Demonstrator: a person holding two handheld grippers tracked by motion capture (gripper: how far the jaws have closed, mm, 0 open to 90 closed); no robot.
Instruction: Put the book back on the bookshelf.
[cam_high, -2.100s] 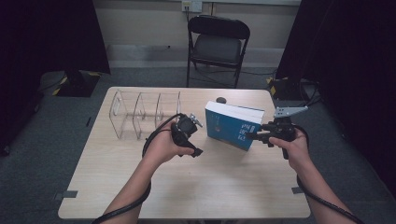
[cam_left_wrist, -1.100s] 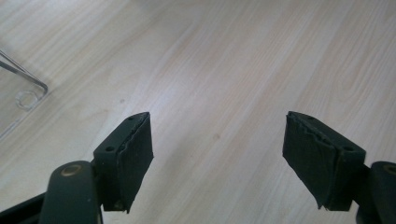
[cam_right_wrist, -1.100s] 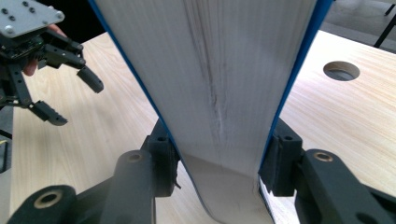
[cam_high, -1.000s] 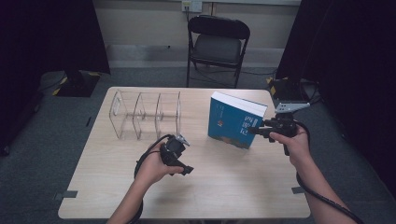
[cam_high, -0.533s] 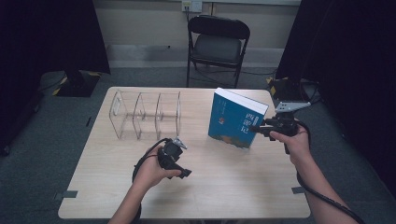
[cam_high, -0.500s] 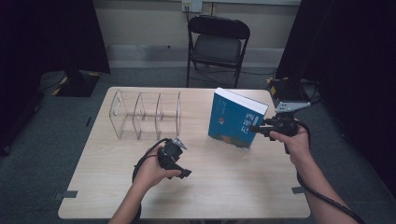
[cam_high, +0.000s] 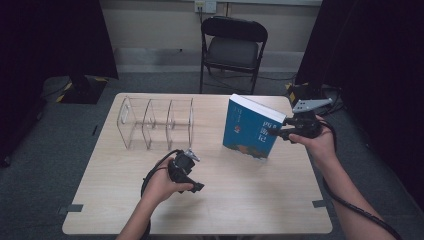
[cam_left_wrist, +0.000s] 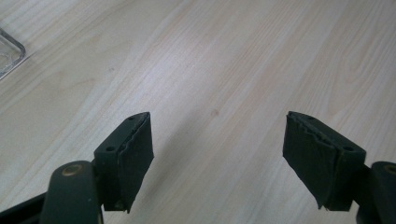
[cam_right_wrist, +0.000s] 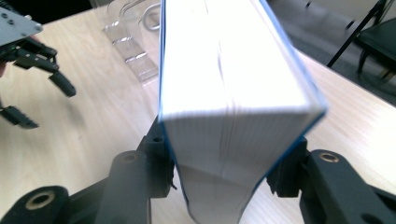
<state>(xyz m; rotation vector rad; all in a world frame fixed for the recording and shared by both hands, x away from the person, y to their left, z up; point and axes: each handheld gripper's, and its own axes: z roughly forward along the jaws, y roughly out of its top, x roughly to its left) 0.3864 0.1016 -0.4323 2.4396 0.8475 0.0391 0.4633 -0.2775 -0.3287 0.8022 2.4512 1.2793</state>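
Keeping the left gripper (cam_high: 195, 172) low at 6 o'clock over the table (cam_high: 250, 200), jaws wide apart, nothing between them.

Holding the book (cam_high: 252, 127) at 2 o'clock with the right gripper (cam_high: 274, 133). Squeezing both blue covers near one edge, having just been letting the jaws out a little with the book between them. Standing the book up tall, its bottom edge very close to the wood; hard to tell if touching.

Doing this step well:
- Gripping hard enough so the heavy book is not slipping down.
- Keeping it straight up, not leaning.
- Moving slowly toward the clear rack (cam_high: 155, 122) at 11 o'clock and aiming for one gap between its walls.
- Bringing the empty gripper over to steady the far cover.

Counting now:
- two grippers
- one book
- one rack, looking like three gaps
- one table
- one black chair (cam_high: 232, 50) far back at 12 o'clock
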